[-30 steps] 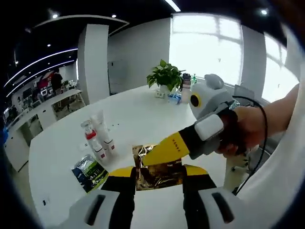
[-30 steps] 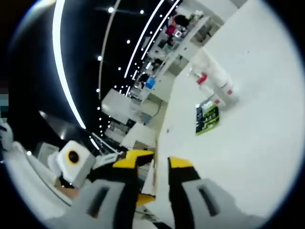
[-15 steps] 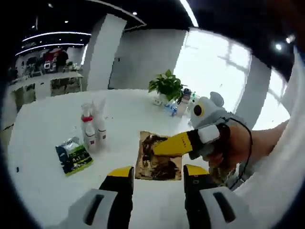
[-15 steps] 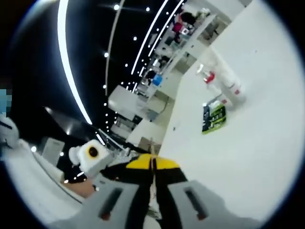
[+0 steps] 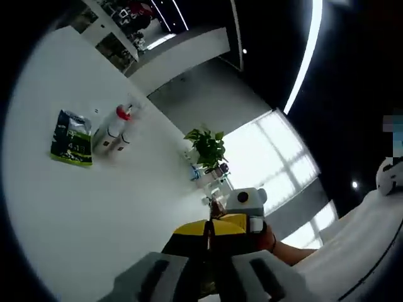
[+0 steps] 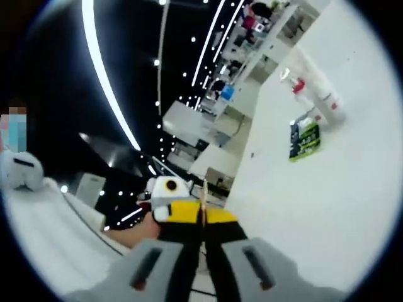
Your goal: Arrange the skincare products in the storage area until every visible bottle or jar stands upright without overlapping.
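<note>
My left gripper (image 5: 208, 231) and right gripper (image 6: 203, 217) both pinch a thin sachet (image 6: 204, 195) edge-on, jaws closed. Far across the tabletop (image 5: 94, 214), bottles (image 5: 113, 129) lie beside a green pouch (image 5: 70, 138).

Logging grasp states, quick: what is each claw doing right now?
Left claw: shut on the gold sachet, seen edge-on.
Right claw: shut on the same gold sachet.

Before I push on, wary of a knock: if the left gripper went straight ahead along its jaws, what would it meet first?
Probably the right gripper: it sits just beyond the left gripper, both pinching one thin sheet edge-on. Depth is unclear, but the two look nearly touching.
</note>
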A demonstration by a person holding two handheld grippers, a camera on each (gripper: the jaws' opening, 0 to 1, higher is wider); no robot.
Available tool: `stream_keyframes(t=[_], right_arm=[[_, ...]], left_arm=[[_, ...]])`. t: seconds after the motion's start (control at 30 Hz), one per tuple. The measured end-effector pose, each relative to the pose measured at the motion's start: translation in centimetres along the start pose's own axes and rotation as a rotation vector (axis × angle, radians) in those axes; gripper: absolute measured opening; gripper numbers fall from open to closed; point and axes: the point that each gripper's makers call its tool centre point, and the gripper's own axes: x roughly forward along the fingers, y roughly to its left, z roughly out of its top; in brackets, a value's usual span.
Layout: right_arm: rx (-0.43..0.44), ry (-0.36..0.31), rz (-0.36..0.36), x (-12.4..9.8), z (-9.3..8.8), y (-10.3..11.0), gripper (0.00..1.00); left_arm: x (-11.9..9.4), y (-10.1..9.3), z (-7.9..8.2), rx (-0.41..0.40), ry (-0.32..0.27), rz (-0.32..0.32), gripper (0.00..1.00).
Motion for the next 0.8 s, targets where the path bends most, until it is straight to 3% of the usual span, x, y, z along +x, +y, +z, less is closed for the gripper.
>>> stream_keyframes(t=[0.07, 0.13, 0.23, 0.33, 0.4, 0.5, 0.6, 0.7, 0.8], right_arm=[[0.029, -0.016, 0.037, 0.0, 0.3, 0.6, 0.02], [0.022, -0.044, 0.032, 0.0, 0.8, 0.8, 0.03], [0.069, -0.175, 0.03, -0.9, 2.9, 0.6, 0.05], [0.112, -0.242, 0.063, -1.7, 3.7, 0.9, 0.04], [0.102, -0.226, 0.062, -1.8, 3.5, 0.8, 0.01], [0.096, -0.215, 0.057, -1.7, 3.4, 0.7, 0.02], [0.079, -0.222, 0.046, -1.2, 3.6, 0.7, 0.09], [0.078, -0.206, 0.068, -0.9, 3.3, 1.2, 0.01], [0.023, -0.21, 0.084, -0.7, 3.3, 1.9, 0.0]], left_arm=[[-0.1, -0.8, 0.5, -0.012, -0.032, -0.063, 0.0], [0.0, -0.7, 0.5, -0.075, -0.043, -0.073, 0.0], [0.2, -0.8, 0.9, -0.124, -0.073, -0.097, 0.0], [0.1, -1.1, 1.8, -0.149, -0.128, -0.12, 0.0], [0.0, -1.2, 2.2, -0.165, -0.153, -0.128, 0.0], [0.1, -1.2, 1.8, -0.137, -0.134, -0.116, 0.0], [0.2, -1.5, 1.3, -0.134, -0.116, -0.124, 0.0], [0.5, -1.7, 0.5, -0.122, -0.08, -0.123, 0.0], [0.3, -2.0, 0.6, -0.116, -0.087, -0.127, 0.0]])
